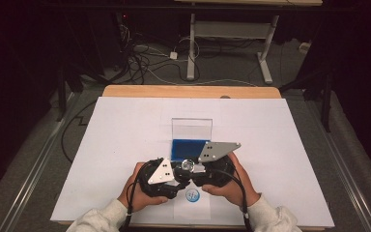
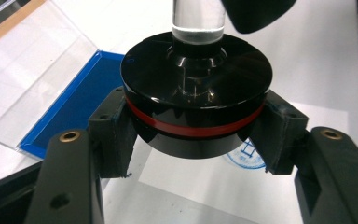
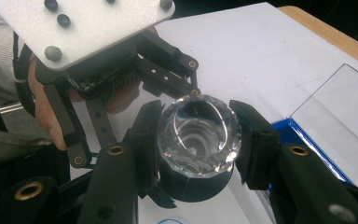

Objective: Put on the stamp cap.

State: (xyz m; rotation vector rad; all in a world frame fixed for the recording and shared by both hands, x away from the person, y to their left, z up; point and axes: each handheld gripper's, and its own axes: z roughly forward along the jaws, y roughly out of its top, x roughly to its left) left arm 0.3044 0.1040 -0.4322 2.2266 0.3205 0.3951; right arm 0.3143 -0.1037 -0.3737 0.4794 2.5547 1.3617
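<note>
A faceted clear crystal stands on a round black base with a red ring. My left gripper is shut on the base, one jaw pressing each side. My right gripper is shut on the crystal's top, and the base sits below it. In the high view both grippers meet at the piece, near the table's front middle, the left gripper at its left and the right gripper at its right. The piece is held above the white sheet.
An open box with a blue tray and an upright clear lid stands just behind the grippers. A round blue stamp marks the white sheet under them. The wooden table edge runs along the back.
</note>
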